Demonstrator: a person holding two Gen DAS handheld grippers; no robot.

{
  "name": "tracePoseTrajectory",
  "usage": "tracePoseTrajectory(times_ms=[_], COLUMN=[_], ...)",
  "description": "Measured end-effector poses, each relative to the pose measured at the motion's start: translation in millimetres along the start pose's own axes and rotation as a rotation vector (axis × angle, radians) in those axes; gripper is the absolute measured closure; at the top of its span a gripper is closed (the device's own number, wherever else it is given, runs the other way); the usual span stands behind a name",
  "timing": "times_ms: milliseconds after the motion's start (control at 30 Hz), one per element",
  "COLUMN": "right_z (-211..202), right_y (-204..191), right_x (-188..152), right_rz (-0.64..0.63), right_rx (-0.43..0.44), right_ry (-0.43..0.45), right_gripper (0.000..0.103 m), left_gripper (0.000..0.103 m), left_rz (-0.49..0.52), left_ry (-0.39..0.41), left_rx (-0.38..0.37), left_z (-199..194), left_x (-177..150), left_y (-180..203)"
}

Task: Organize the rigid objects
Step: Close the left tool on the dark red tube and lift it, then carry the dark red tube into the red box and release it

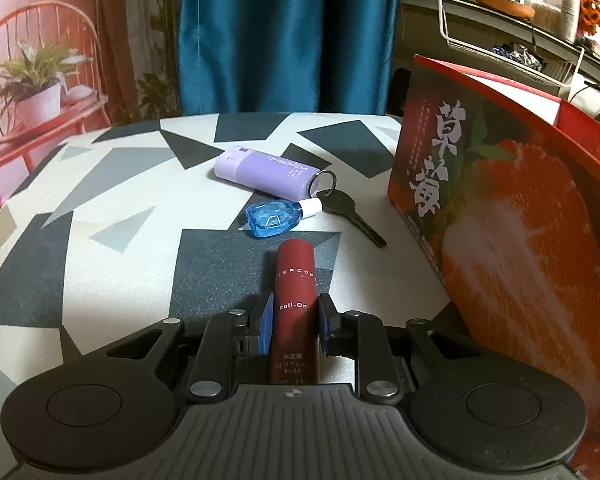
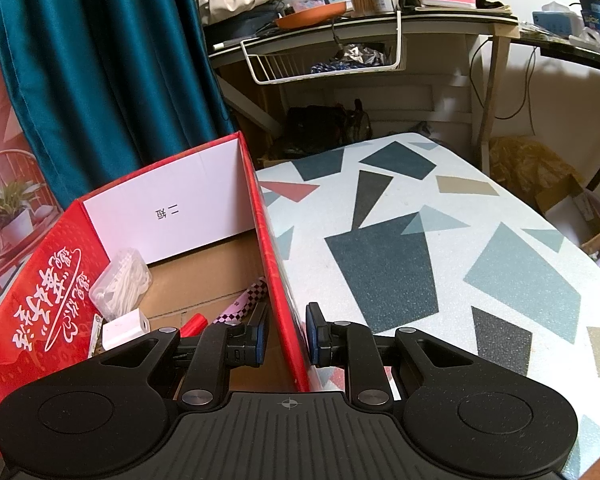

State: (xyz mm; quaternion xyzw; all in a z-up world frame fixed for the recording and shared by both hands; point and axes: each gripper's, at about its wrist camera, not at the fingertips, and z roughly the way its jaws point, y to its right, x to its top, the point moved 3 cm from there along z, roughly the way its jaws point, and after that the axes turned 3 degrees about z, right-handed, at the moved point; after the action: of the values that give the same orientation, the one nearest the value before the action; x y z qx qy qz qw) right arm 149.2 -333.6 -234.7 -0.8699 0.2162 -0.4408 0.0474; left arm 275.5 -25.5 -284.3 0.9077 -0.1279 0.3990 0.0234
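Your left gripper [image 1: 294, 326] jaws clamp the stiff, light, likely slick roll-on [image 1: 296, 312] mid-body, a sound hold, while your right gripper [image 2: 287, 336] jaws pinch the box wall [image 2: 278, 280].

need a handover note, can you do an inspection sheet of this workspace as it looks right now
surface: table with a white cover printed with grey and dark triangles.
job's things: dark red roll-on tube in the left gripper; lilac plastic case, black key on its ring and small blue clear bottle lie loose on the table; red cardboard box, open, already holds a clear tub of white bits and a white adapter.
clutter: nothing seen.
grippers: left gripper shut on the tube; right gripper clamped on the box's side wall.
cables: black cable hanging off the desk behind.
surroundings: teal curtain, crowded desk with a white wire basket.
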Motion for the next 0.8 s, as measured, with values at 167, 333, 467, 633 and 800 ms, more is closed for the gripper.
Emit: tracePoseTrajectory(times_ms=[167,333,467,633,800], right_z=[0.2,0.5,0.6,0.8,0.7], right_y=[-0.4,-0.9,-1.0,-1.7,-1.9], right_x=[0.4,0.2,0.2,0.1,0.1], right_rz=[-0.002,-0.003,-0.002,0.0,0.001], right_rx=[-0.003,-0.002,-0.002,-0.003,-0.008], right_ry=[0.0,0.001,0.0,0.001,0.004], right_gripper=[0.084,0.084,0.084,0.084,0.085], left_gripper=[0.078,0.079,0.079,0.079,0.079], left_rz=[-0.013,-0.027,-0.062,-0.102,-0.168], left_ry=[0.009,0.005,-0.037,-0.021,0.01], left_rx=[0.016,-0.001,-0.058,-0.072,-0.135], left_z=[-1.2,-1.3,0.0,-12.3,-29.0], left_x=[-1.4,-1.0,5.4,8.9,23.8], left_y=[1.5,-1.6,-11.3,-23.8,-29.5])
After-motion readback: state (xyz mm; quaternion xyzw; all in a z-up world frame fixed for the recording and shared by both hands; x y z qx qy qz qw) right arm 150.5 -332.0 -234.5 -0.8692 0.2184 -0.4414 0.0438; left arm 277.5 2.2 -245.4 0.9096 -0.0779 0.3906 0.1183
